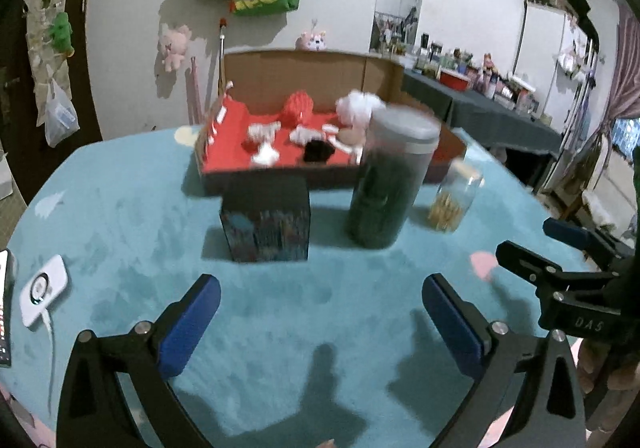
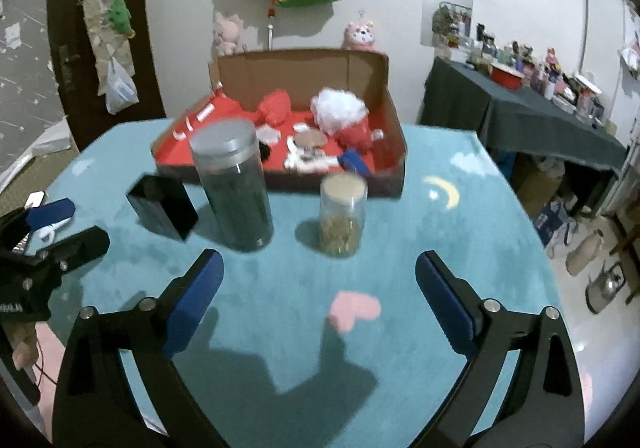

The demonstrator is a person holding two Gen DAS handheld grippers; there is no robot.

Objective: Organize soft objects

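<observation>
An open cardboard box (image 1: 304,68) (image 2: 394,128) with a red lining stands at the far side of the teal table. Inside lie soft things: a red pompom (image 1: 298,106) (image 2: 276,106), a white fluffy ball (image 1: 358,106) (image 2: 338,108), a black puff (image 1: 318,150) and small white pieces. My left gripper (image 1: 320,322) is open and empty above the table, short of the box. My right gripper (image 2: 320,302) is open and empty too. Each gripper shows at the edge of the other's view.
A tall jar with a grey lid (image 1: 386,176) (image 2: 232,184), a small jar with yellowish contents (image 1: 454,196) (image 2: 342,214) and a dark box (image 1: 266,220) (image 2: 162,206) stand before the cardboard box. A white device with a cable (image 1: 42,288) lies left. A cluttered dark side table (image 2: 532,108) stands right.
</observation>
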